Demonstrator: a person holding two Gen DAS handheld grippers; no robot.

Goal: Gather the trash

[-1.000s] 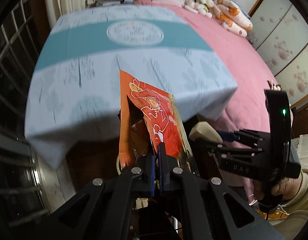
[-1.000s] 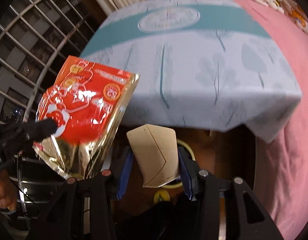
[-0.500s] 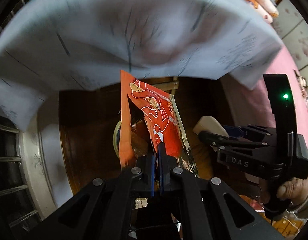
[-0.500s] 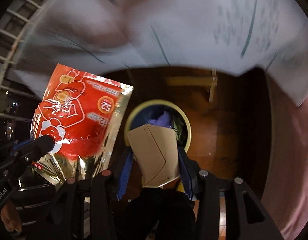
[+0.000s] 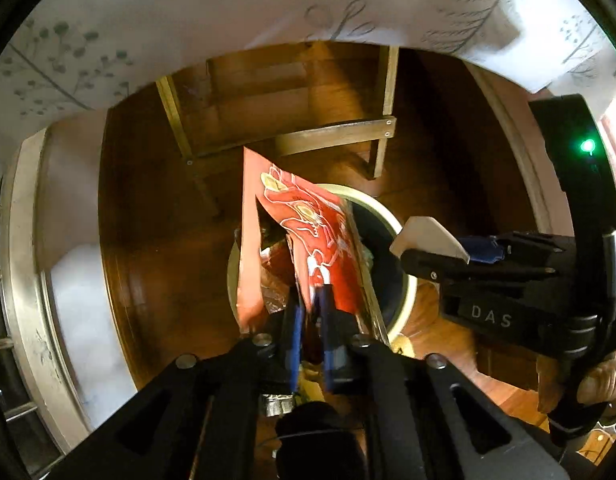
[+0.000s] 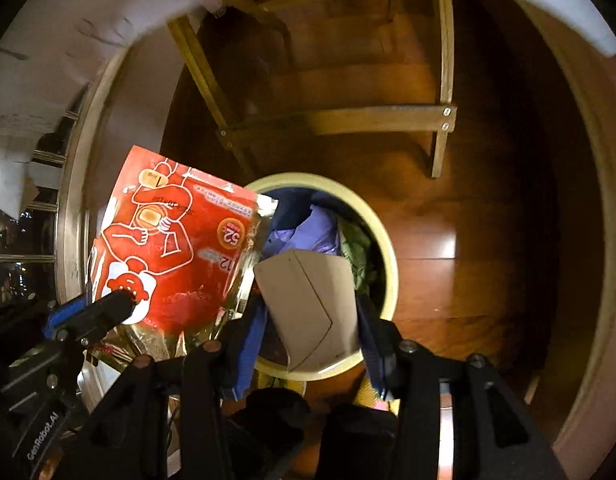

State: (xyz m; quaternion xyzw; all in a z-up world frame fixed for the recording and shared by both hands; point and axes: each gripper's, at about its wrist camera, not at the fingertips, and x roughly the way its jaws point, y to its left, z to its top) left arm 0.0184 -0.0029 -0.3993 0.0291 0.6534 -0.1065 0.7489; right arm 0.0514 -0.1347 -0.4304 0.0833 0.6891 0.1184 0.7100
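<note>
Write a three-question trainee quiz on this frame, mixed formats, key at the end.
1. True or false: the left gripper holds a red pouch.
2. What does the right gripper hold? A) a bottle B) a tan card C) nothing
3. Fill in: both items hang over the round ____ on the wooden floor.

Key: 1 true; 2 B; 3 bin, which already holds purple and green scraps.
</note>
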